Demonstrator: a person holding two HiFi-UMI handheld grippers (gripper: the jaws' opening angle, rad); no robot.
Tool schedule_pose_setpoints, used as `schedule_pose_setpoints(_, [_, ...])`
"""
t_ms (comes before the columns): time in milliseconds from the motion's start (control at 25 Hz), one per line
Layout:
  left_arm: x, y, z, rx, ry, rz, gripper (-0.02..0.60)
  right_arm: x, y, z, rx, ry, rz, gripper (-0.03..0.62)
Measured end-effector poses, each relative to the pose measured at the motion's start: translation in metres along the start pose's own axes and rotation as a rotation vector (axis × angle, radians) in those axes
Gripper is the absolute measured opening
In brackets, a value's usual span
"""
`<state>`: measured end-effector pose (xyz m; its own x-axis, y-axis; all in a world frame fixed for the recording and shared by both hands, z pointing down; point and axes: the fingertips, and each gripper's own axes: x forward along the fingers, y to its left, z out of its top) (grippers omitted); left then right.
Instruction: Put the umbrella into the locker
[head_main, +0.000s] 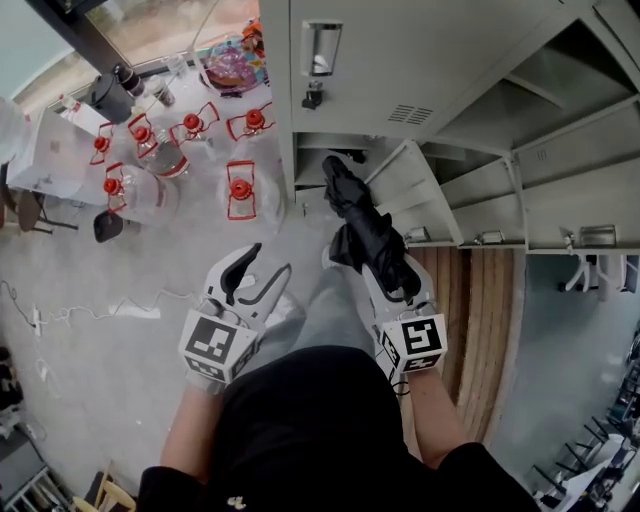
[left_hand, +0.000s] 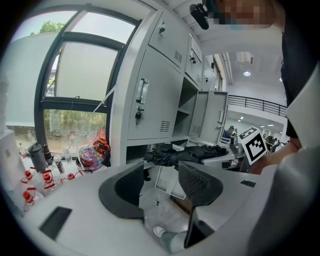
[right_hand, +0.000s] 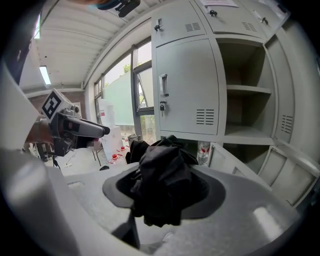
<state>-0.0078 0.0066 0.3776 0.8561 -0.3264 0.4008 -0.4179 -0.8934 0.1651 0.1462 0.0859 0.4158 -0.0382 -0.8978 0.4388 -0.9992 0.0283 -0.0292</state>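
Observation:
A black folded umbrella (head_main: 362, 220) sticks out forward from my right gripper (head_main: 392, 275), which is shut on its bunched fabric (right_hand: 162, 185). Its far end is level with the mouth of a low open compartment (head_main: 318, 168) of the grey locker (head_main: 400, 80). That compartment's door (head_main: 412, 190) hangs open just right of the umbrella. My left gripper (head_main: 258, 280) is open and holds nothing, to the left of the umbrella and apart from it. In the left gripper view the umbrella (left_hand: 185, 154) lies across in front of the locker (left_hand: 155, 95), beyond the open left gripper (left_hand: 162, 182).
Several large water bottles with red caps (head_main: 240, 190) stand on the floor left of the locker. A colourful bag (head_main: 235, 65) sits by the window. A white cable (head_main: 100, 310) trails over the floor at left. More locker doors (head_main: 580, 200) stand open at right.

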Motion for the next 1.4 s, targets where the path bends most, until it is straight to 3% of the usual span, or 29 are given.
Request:
schedule_pose_setpoints(400, [0.03, 0.015, -0.022, -0.031, 0.058, 0.043, 0.229, 0.072, -0.03, -0.037, 0.031, 0.064, 0.046, 0.21])
schedule_pose_setpoints(1040, [0.021, 0.043, -0.05, -0.062, 0.106, 0.125, 0.229, 0.181, -0.063, -0.068, 0.086, 0.131, 0.025, 0.21])
schedule_pose_setpoints(1400, [0.016, 0.05, -0.057, -0.083, 0.118, 0.153, 0.229, 0.226, -0.066, -0.076, -0.002, 0.171, 0.047, 0.23])
